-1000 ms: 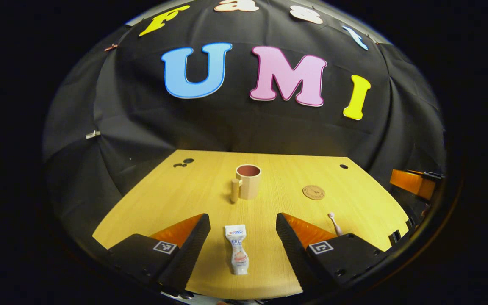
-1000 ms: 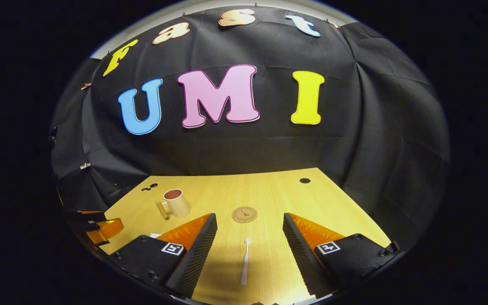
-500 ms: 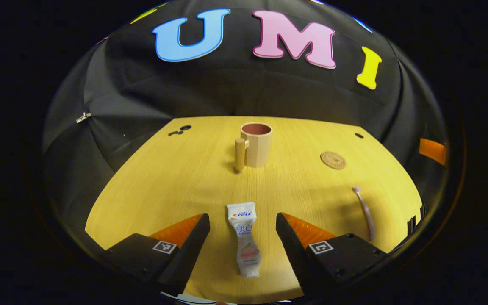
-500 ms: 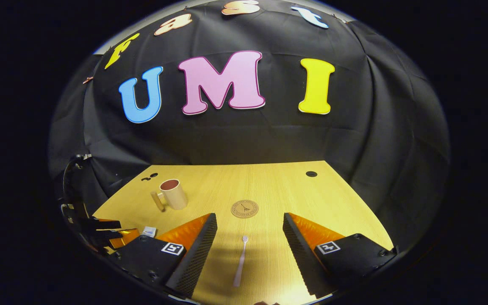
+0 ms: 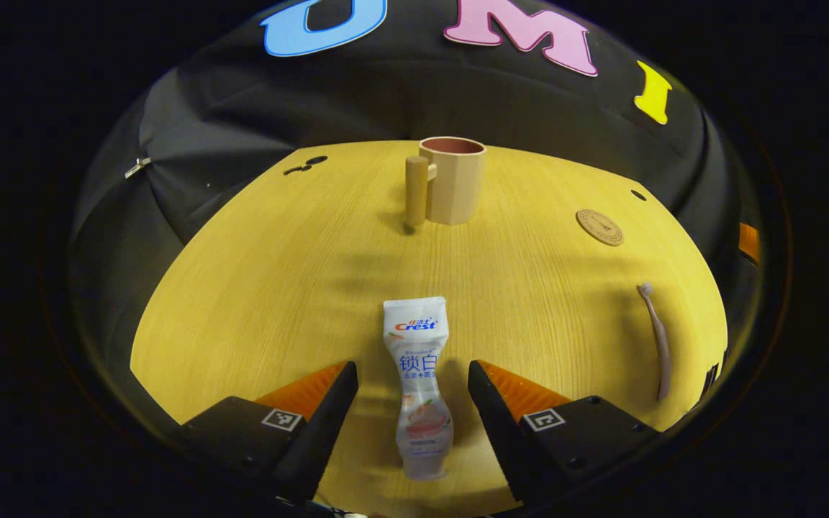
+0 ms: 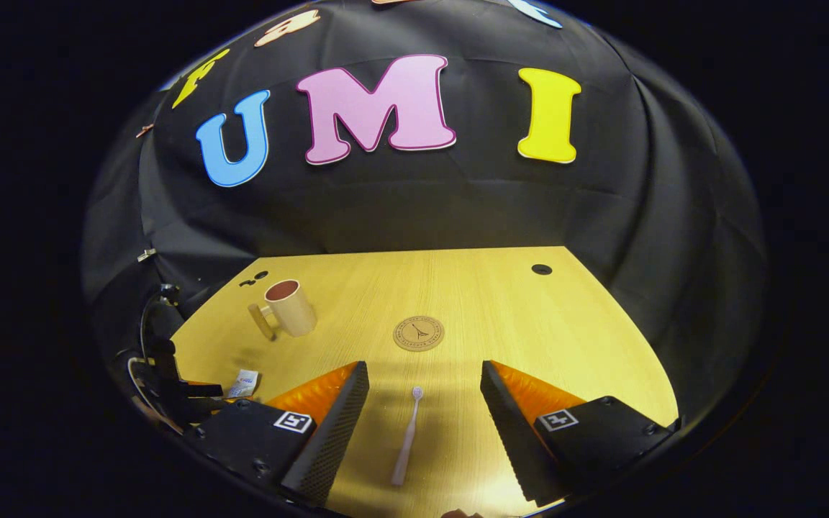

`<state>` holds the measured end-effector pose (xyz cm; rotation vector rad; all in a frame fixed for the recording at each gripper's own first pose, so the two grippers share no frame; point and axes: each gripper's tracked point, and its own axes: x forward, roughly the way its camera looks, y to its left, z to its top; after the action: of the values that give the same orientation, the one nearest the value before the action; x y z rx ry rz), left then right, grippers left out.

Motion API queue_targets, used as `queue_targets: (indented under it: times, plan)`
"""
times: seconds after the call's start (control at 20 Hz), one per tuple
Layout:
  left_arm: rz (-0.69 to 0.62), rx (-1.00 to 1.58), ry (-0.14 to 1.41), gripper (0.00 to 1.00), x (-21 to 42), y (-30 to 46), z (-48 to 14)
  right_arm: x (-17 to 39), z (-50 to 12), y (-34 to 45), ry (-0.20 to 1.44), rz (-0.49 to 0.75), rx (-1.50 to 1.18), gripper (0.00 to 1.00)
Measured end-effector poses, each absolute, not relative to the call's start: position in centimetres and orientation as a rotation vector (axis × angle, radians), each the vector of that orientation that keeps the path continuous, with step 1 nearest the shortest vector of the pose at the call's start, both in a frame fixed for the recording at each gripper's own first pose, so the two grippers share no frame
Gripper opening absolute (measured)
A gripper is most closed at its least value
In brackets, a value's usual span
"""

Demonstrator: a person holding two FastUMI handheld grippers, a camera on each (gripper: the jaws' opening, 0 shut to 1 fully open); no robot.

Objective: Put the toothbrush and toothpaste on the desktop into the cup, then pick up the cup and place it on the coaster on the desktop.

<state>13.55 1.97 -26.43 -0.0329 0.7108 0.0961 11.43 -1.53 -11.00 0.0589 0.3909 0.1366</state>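
Note:
A white toothpaste tube (image 5: pixel 417 381) lies flat on the wooden desktop (image 5: pixel 278 273), its lower half between the fingers of my open left gripper (image 5: pixel 412 374), untouched. Beyond it stands a beige cup (image 5: pixel 452 180) with a wooden handle on its left. A round brown coaster (image 5: pixel 599 226) lies to the right, and a pale toothbrush (image 5: pixel 655 338) lies near the right edge. In the right gripper view, the toothbrush (image 6: pixel 406 434) lies between the fingers of my open right gripper (image 6: pixel 424 374), with the coaster (image 6: pixel 419 333) ahead and the cup (image 6: pixel 288 309) far left. The toothpaste (image 6: pixel 245 383) and the left gripper (image 6: pixel 177 392) show at lower left.
Black cloth walls close the desk on the far side and both flanks. Small dark holes (image 5: pixel 307 163) sit in the desktop's far left corner and another hole (image 6: pixel 541 270) at the far right.
Both grippers have moved forward and tilted down over the desk. The toothpaste now reaches in between the left fingers, and the toothbrush sits a little deeper between the right fingers. Nothing was gripped.

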Motion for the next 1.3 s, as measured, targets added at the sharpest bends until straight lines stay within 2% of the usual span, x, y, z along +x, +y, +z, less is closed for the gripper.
queue_targets:
  times: [0.4, 0.55, 0.6, 0.7, 1.0, 1.2, 1.25, 1.3]
  plan:
    - [0.07, -0.009, 0.749, 0.73, 14.1, 1.4, -27.6, 11.7, -12.7, -2.6, 0.438, 0.137, 0.078, 0.99]
    - [0.07, -0.012, 0.795, 0.55, 14.4, 1.0, -27.6, 11.8, -13.8, -2.7, 0.457, 0.144, 0.073, 0.99]
    - [0.055, -0.005, 0.798, 0.56, 14.6, 0.8, -27.5, 11.9, -14.2, -2.7, 0.467, 0.144, 0.073, 0.99]
    - [0.041, 0.01, 0.789, 0.37, 14.8, 0.5, -27.5, 11.8, -14.9, -2.6, 0.487, 0.144, 0.082, 0.98]
    - [0.03, 0.028, 0.791, 0.24, 14.7, 0.2, -27.2, 11.3, -19.6, -1.9, 0.625, 0.128, 0.109, 0.99]
    - [0.061, 0.042, 0.777, 0.21, 14.5, 0.6, -26.9, 11.5, -22.1, -1.7, 0.671, 0.109, 0.129, 0.99]
    - [0.059, 0.049, 0.766, 0.24, 14.1, 0.5, -26.8, 11.4, -22.5, -1.7, 0.676, 0.105, 0.121, 0.99]
    - [0.046, 0.046, 0.755, 0.19, 13.8, 0.0, -26.5, 11.6, -23.0, -1.9, 0.681, 0.1, 0.106, 0.99]
